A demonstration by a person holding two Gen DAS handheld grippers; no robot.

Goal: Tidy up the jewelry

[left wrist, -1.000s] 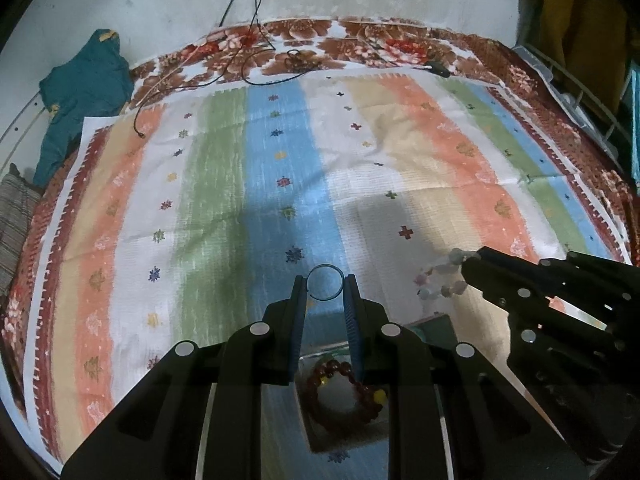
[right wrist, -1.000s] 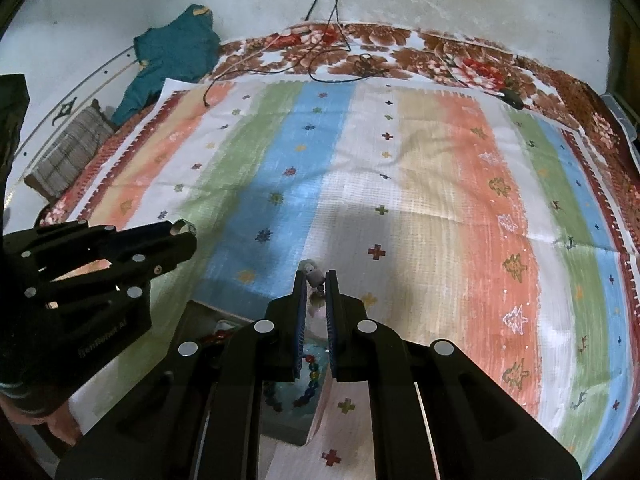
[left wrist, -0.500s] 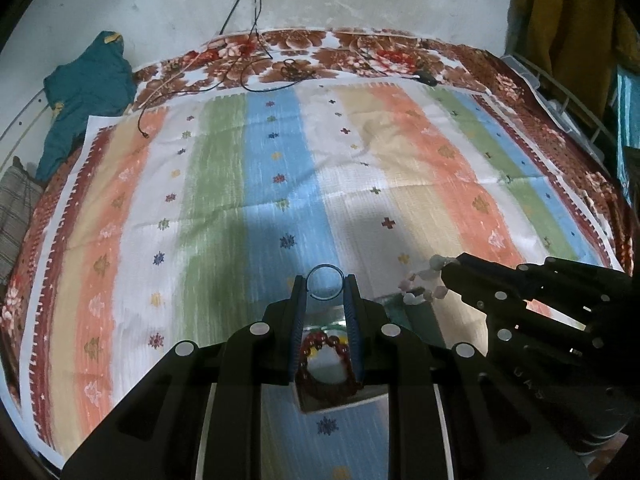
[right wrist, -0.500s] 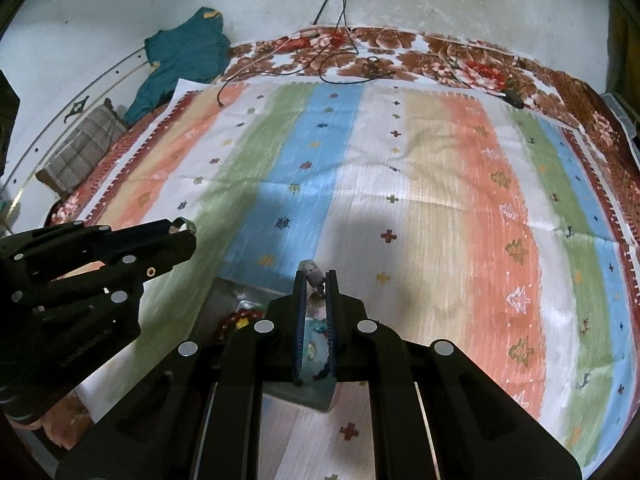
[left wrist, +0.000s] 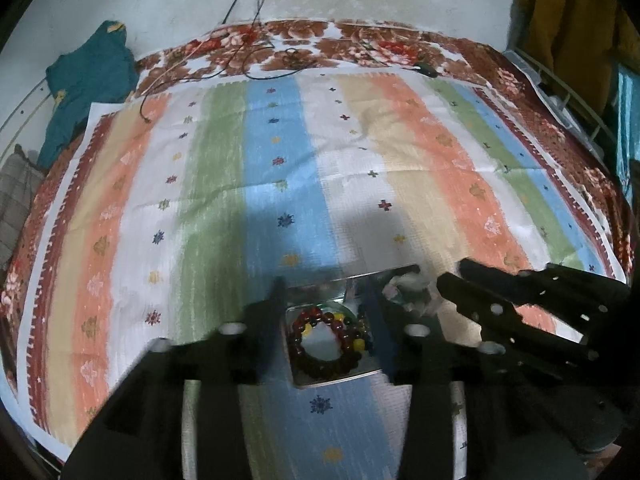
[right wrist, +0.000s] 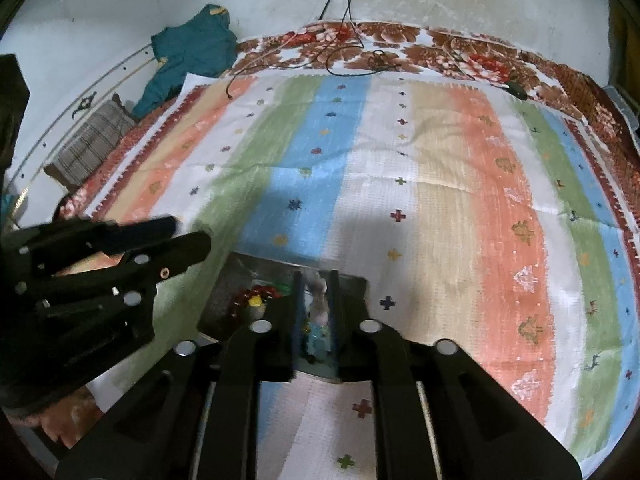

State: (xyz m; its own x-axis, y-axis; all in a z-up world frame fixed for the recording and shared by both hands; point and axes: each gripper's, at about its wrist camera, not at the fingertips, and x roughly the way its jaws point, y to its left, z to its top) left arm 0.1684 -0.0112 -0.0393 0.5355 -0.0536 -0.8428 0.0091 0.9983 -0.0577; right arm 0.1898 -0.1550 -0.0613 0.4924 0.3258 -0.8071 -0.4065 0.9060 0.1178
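A shallow metal tray (left wrist: 340,381) lies on the striped cloth, holding a dark red bead bracelet (left wrist: 326,338) with yellow beads. My left gripper (left wrist: 324,296) hovers over it with jaws wide apart and empty. My right gripper (right wrist: 316,284) is over the tray's right part (right wrist: 358,282); a pale bead bracelet (right wrist: 318,304) hangs between its slightly parted jaws, and I cannot tell if it is still gripped. The pale bracelet (left wrist: 406,288) shows at the right gripper's tip (left wrist: 442,280) in the left wrist view. The red bracelet (right wrist: 256,298) also shows in the right wrist view.
The striped cloth (left wrist: 360,168) covers a floral bedspread (left wrist: 352,46). Black cables (left wrist: 240,60) lie at the far edge. A teal garment (left wrist: 88,84) and a checked cushion (right wrist: 92,144) sit far left. A rack (left wrist: 568,92) stands at the right.
Both grippers dropped toward the tray. The left jaws spread apart and the thin metal ring they held is gone from between them. The right jaws parted slightly around the pale bracelet.
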